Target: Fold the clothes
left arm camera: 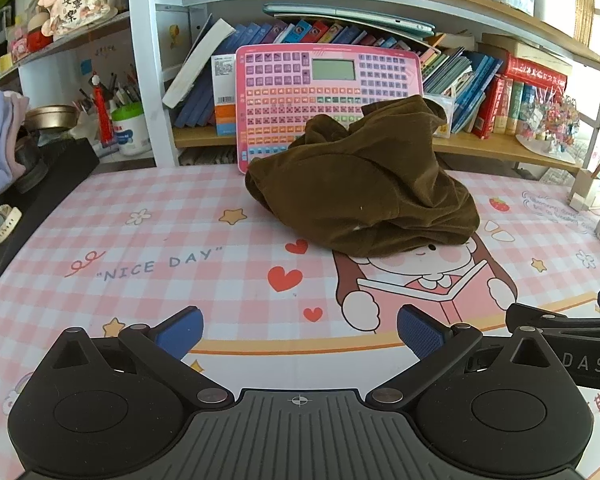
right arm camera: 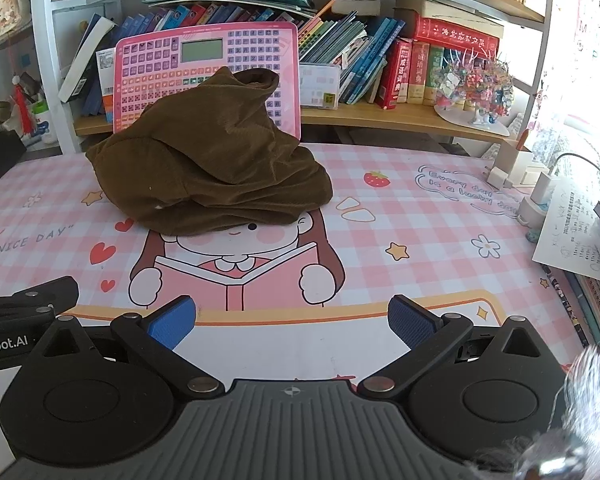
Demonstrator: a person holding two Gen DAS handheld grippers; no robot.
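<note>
Brown garment (left arm camera: 364, 184) heaped on my desk (left arm camera: 160, 240), covering the pink keyboard toy's (left arm camera: 320, 92) bottom, both grippers (left arm camera: 300, 336) (right arm camera: 292, 324) spread wide and empty, paper sheet (right arm camera: 568, 232) only in right view

Both my grippers look identical: left gripper (left arm camera: 300, 334) and right gripper (right arm camera: 292, 322) have matte black linkage arms, silver pivot pins, round black hub discs, and a ribbed grey centre plate with a small crosshair mark. Blue textured pads (right arm camera: 414, 326) on the fingertips. White lettering on the side bodies: "DAS" on one, "Robot.AI" on the other. Fuzzy grey sleeve (right arm camera: 580, 412) near right.
</note>
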